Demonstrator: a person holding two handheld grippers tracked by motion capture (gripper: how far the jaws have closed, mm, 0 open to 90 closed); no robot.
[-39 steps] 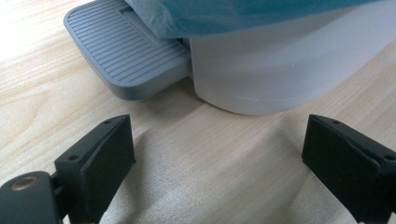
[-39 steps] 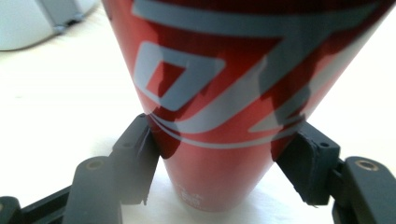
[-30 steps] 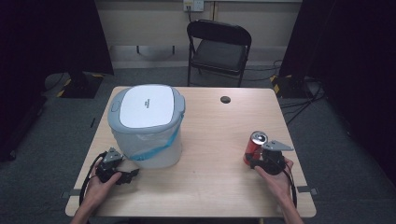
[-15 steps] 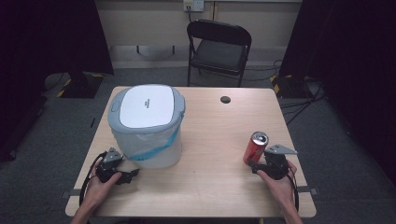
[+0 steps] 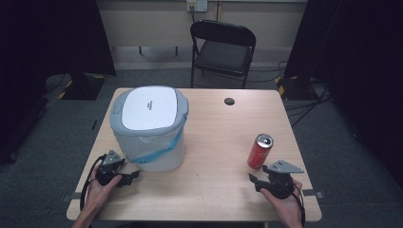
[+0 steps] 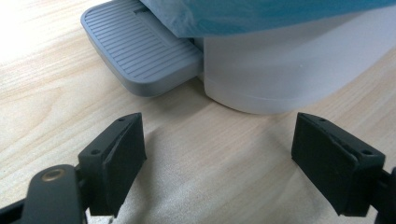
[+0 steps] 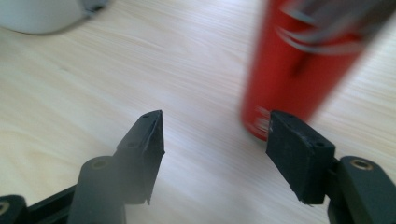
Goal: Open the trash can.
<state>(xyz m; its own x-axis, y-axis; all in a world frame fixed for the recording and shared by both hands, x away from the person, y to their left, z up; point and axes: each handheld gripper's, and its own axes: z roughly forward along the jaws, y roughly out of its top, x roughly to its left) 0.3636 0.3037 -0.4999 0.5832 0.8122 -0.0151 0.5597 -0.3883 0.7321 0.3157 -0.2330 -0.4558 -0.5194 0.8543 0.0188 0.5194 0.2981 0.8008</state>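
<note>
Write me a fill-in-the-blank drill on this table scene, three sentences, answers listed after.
1. The can standing upright near the right gripper is coloured ____.
2. The white bin carries a grey ____ at its base, facing the left gripper.
3. Beyond the table stands an empty black ____.

Missing words: red; pedal; chair

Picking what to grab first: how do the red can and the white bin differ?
The red can is slim, small and open-topped beside the right gripper; the white bin is far bulkier, lid shut, lined with a blue bag. The bin has a grey pedal ahead of the open left gripper; the can has none. Both stand upright on the table, untouched.
</note>
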